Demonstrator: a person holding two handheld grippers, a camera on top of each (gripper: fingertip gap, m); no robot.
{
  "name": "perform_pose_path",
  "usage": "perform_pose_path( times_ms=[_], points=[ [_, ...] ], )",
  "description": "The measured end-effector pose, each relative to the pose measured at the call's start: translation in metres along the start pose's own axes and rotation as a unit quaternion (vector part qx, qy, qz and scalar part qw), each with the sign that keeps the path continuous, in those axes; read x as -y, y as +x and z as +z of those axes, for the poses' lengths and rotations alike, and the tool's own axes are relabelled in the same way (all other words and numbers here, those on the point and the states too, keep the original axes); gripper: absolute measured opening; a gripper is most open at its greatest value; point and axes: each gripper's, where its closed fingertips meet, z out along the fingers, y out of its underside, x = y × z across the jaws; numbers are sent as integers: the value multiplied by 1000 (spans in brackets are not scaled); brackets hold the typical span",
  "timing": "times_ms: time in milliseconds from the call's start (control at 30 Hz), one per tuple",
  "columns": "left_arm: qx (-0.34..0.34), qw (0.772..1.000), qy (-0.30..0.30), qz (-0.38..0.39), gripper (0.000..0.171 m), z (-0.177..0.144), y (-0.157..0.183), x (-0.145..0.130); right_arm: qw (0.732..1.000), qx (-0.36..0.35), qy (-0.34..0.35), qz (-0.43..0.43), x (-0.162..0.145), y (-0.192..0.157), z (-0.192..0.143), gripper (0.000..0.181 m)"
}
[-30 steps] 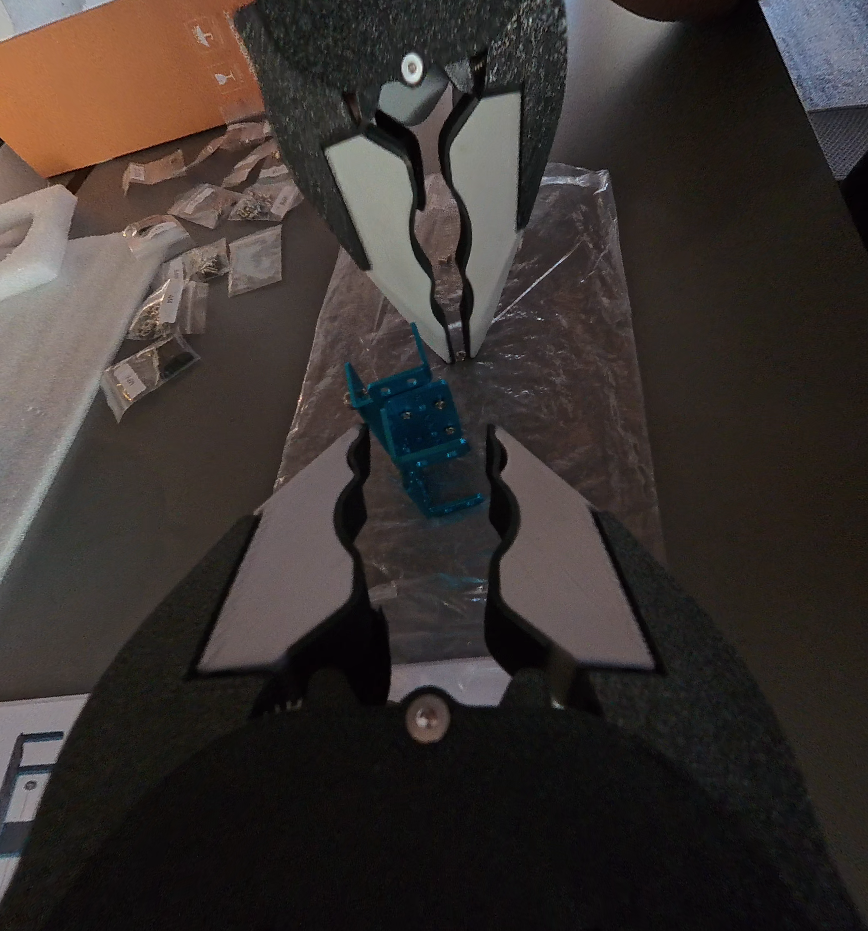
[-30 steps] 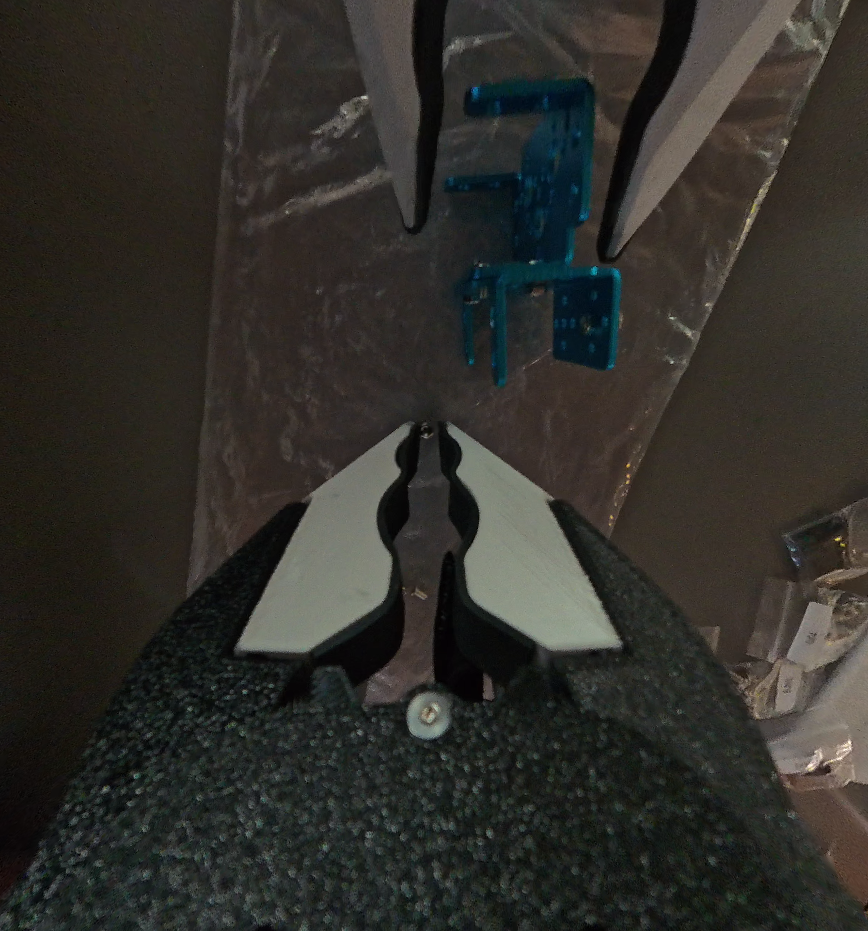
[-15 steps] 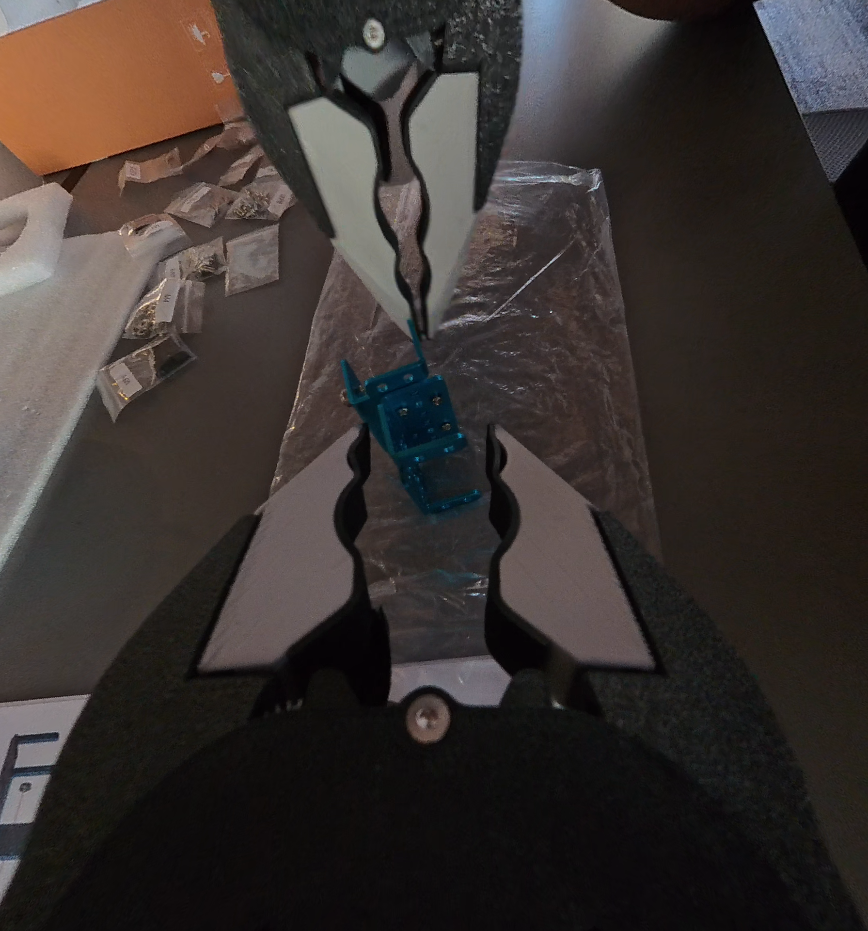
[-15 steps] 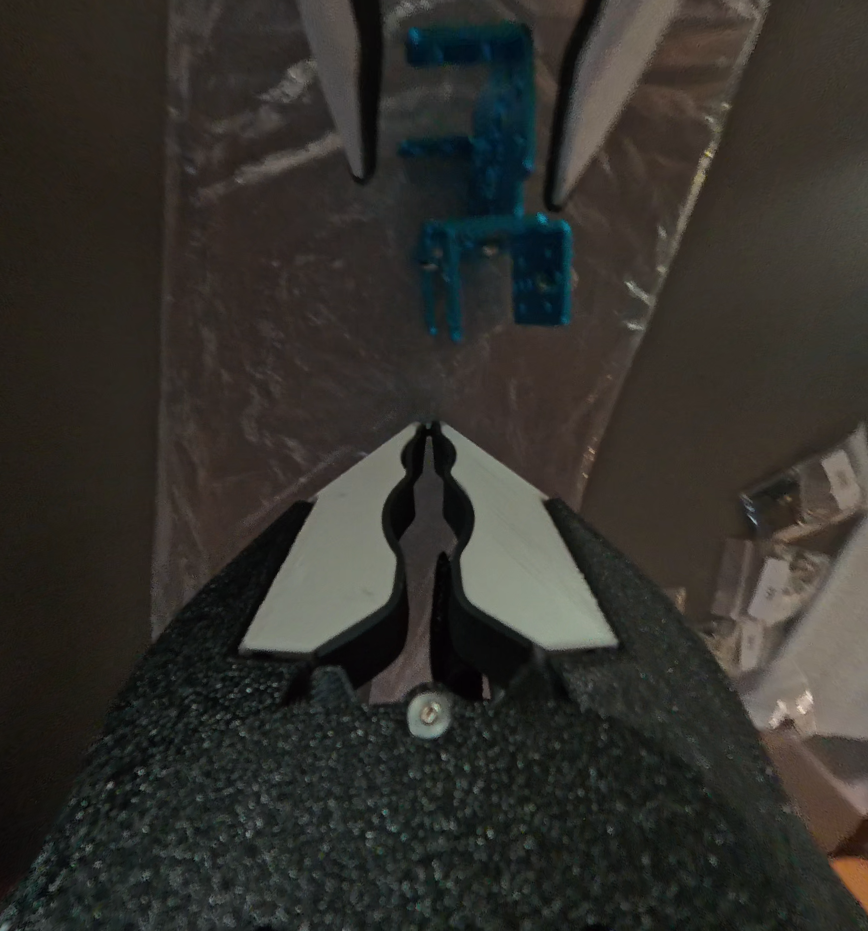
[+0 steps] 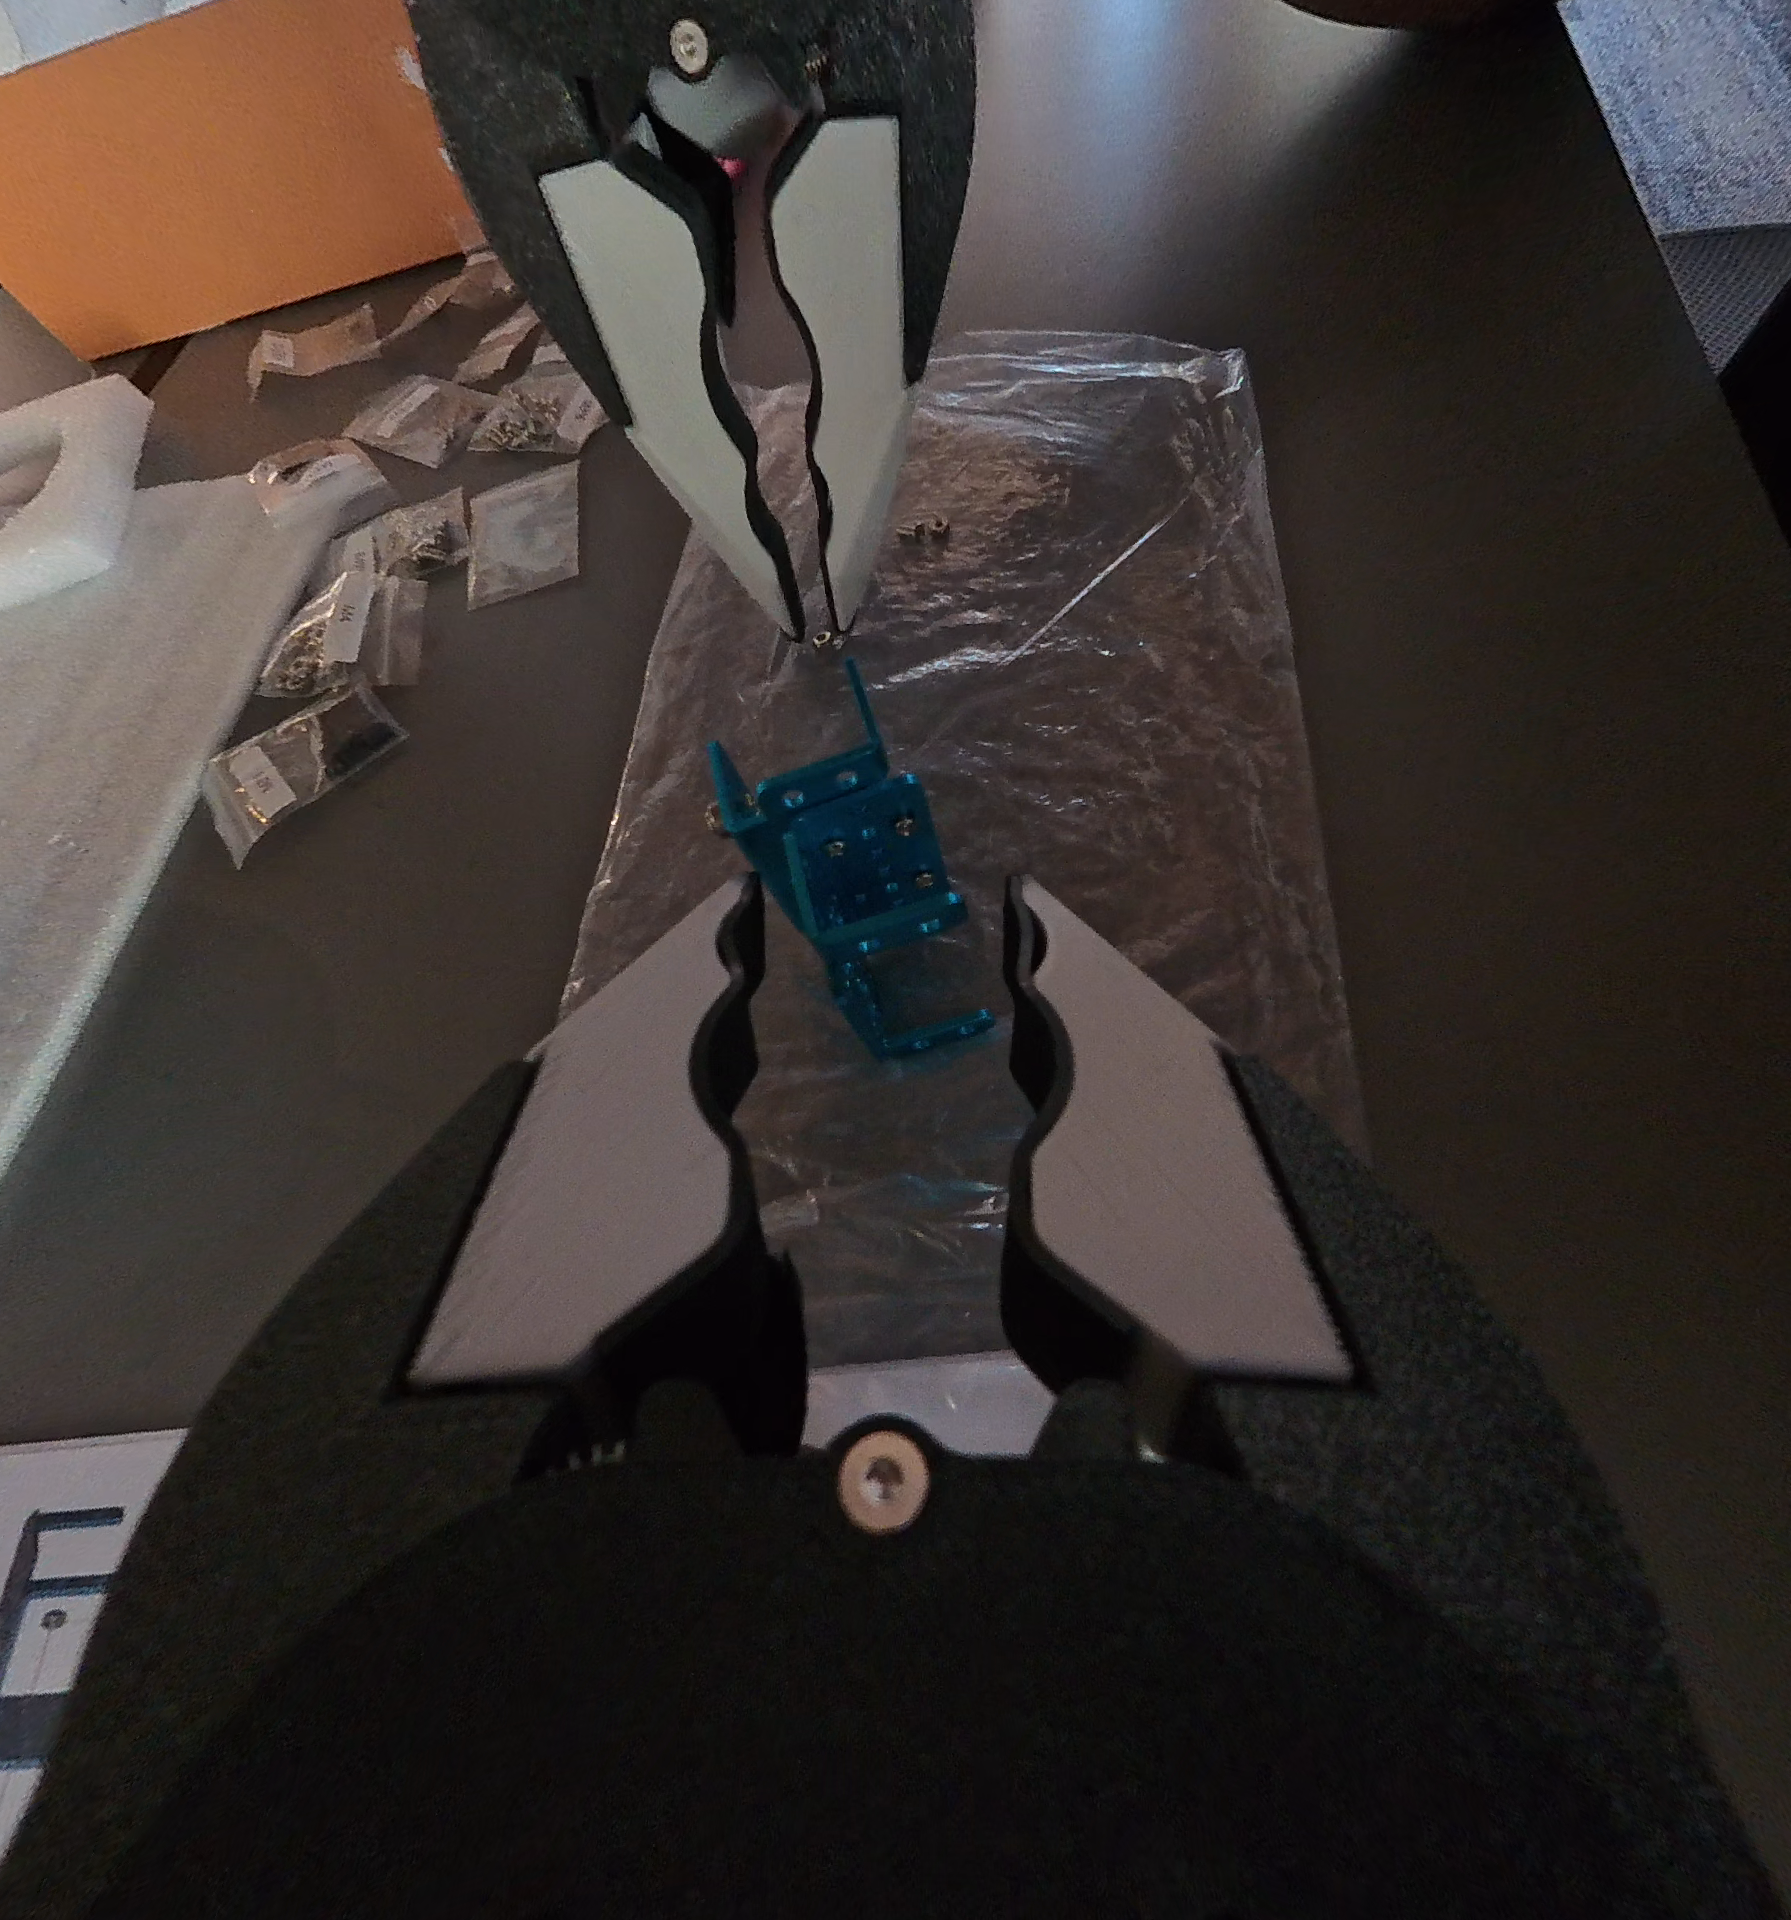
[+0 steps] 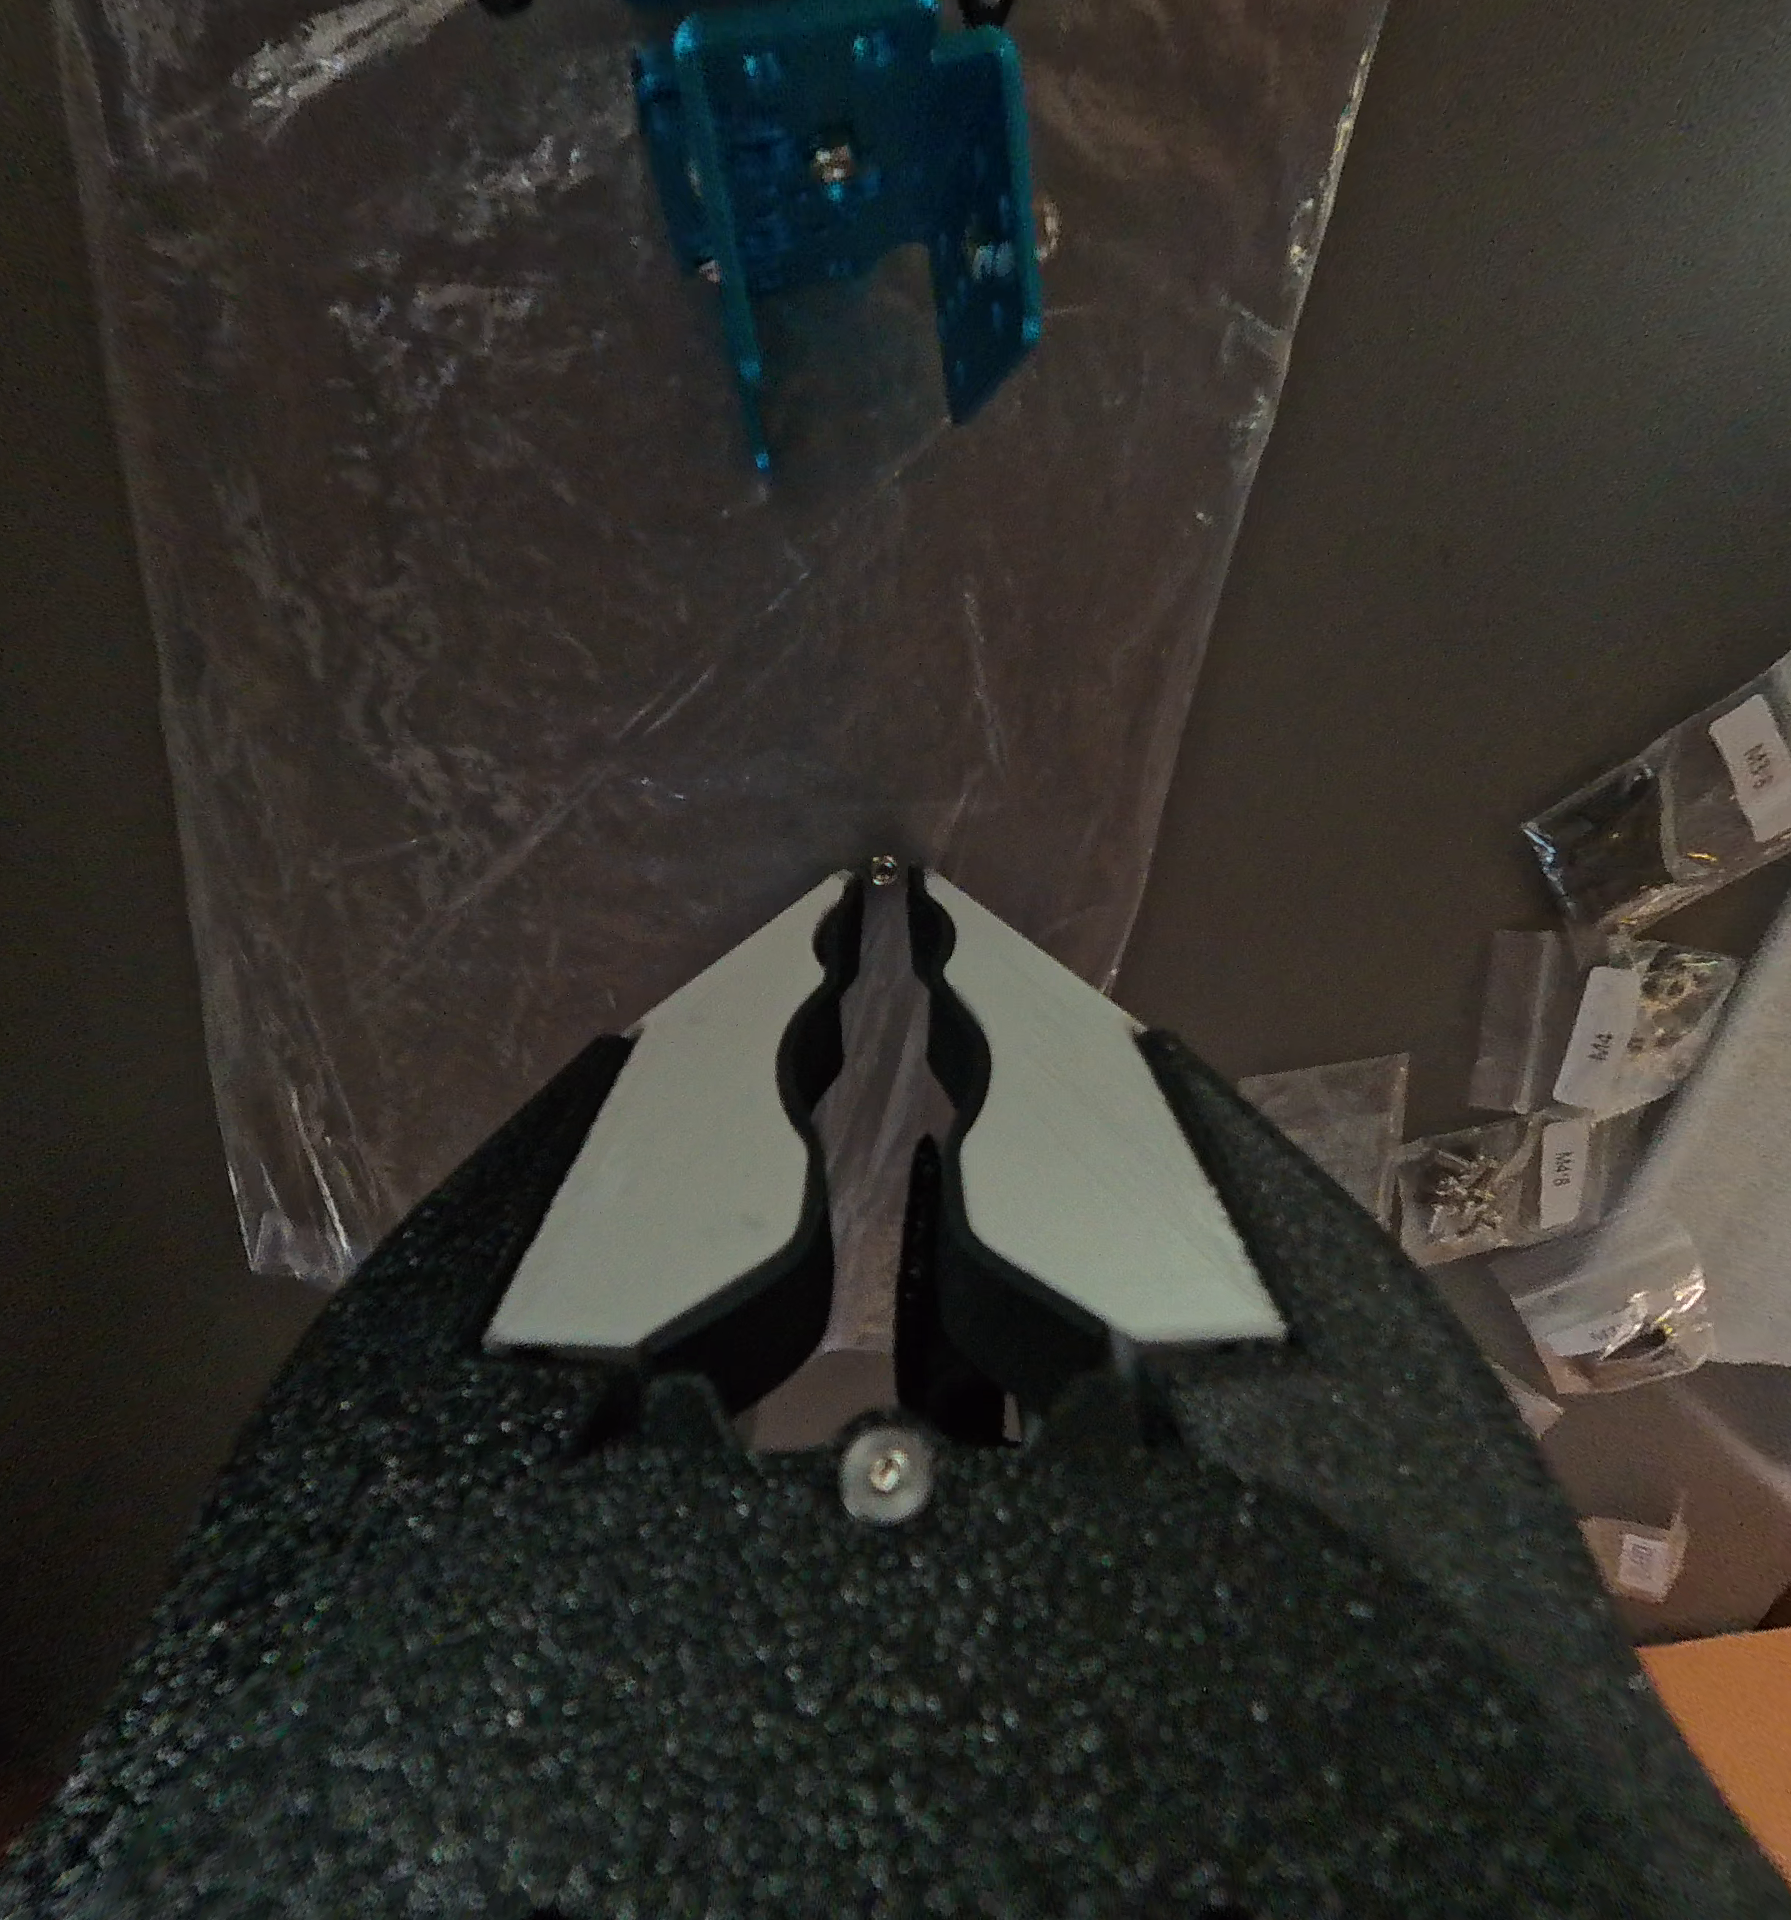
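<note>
The left gripper (image 5: 878, 891) stands wide open, empty, its fingers flanking the blue perforated metal bracket assembly (image 5: 849, 883) without touching it. The assembly rests on a clear crinkled plastic sheet (image 5: 1130, 644), just ahead of the right gripper (image 6: 883, 871), whose tips are pinched on a small silver screw (image 6: 882, 867), apparently so it can be carried. Against the earlier frames, the right gripper has drawn back from the assembly, and more sheet shows between them. Small hardware bags (image 6: 1597, 1039) lie to its right.
</note>
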Motion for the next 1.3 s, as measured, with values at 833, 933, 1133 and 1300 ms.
perform_pose_path(
  times_ms=[833, 933, 1133, 1300],
  points=[
    [0, 1000, 0, 0, 46, 0, 0, 0, 1000, 29, 4, 8, -2, -2, -3, 6],
    [0, 1000, 0, 1, 46, 0, 0, 0, 1000, 29, -1, 8, -4, -2, -1, 7],
    [0, 1000, 0, 1, 46, 0, 0, 0, 999, 30, -16, 10, -11, -3, -5, 6],
    [0, 1000, -1, 2, 46, 0, 1, -1, 1000, 21, -15, 10, -10, 1, -4, 6]
  ],
)
